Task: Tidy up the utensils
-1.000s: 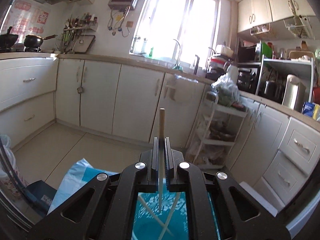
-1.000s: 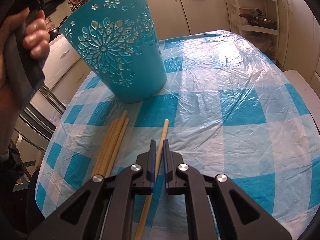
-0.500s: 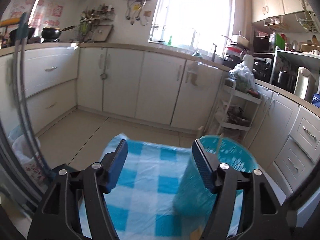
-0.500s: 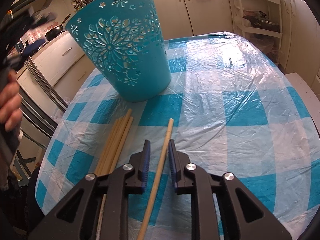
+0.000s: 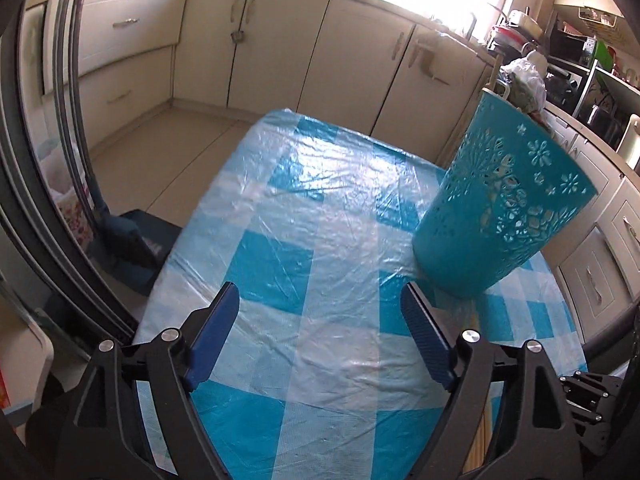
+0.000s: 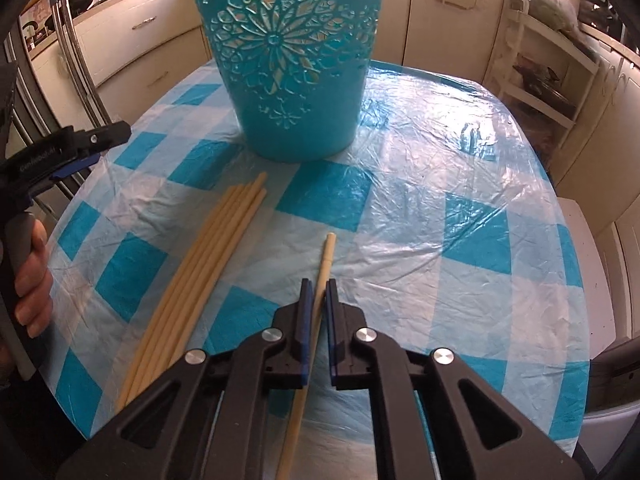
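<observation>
Fingers of my right gripper [image 6: 316, 294] clamp one chopstick [image 6: 325, 258] on the bench [image 6: 460, 240], before the bucket [image 6: 292, 60]. Left gripper [image 5: 320, 308] opening, nothing between. I'd lift level, then tip it in (bundle [image 6: 200, 264] waits alongside).

My left wrist camera is looking forward and downward between my spread left fingers [image 5: 218, 332], facing across the table [image 5: 280, 216] toward its far edge and the kitchen cabinets [image 5: 276, 48] beyond. My right wrist camera is looking more steeply down along my right fingers [image 6: 304, 312], sitting close above the table's near edge. Both views are sharing the checked tablecloth [image 6: 460, 184] and the teal basket [image 5: 504, 216], seen from different sides. The right view is also catching my left gripper [image 6: 86, 146] at the table's left edge.
</observation>
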Available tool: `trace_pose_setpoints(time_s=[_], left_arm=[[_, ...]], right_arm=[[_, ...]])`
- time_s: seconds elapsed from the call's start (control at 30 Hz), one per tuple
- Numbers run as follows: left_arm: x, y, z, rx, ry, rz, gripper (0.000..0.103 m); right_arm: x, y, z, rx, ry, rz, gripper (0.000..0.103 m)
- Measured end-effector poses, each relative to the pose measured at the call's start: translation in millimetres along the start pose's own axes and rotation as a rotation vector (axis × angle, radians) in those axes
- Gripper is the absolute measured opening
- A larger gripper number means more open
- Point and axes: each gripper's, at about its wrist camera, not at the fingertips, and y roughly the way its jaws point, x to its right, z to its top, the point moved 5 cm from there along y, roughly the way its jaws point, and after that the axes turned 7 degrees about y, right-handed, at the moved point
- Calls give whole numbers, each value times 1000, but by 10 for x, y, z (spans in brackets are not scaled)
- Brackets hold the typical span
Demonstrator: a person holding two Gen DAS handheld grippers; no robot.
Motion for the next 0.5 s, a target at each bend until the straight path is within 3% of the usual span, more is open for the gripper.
trace_pose_setpoints(time_s=[0.1, 0.2, 0.23, 0.37, 0.5], left_arm=[[-3, 70, -52, -20, -19, -2, 79], [-17, 55, -52, -8, -27, -15, 82], [-7, 68, -47, -12, -28, -16, 82], [61, 95, -30, -24, -7, -15, 82], [56, 95, -31, -27, -13, -20, 82]], right_arm=[[-46, 2, -10, -3, -38, -15, 6], [46, -79, -9, -9, 42, 85, 6], [79, -210, 11, 15, 98, 165, 6], [120, -815, 259, 168, 221, 389, 6], [151, -1428, 797, 383, 280, 518, 6]])
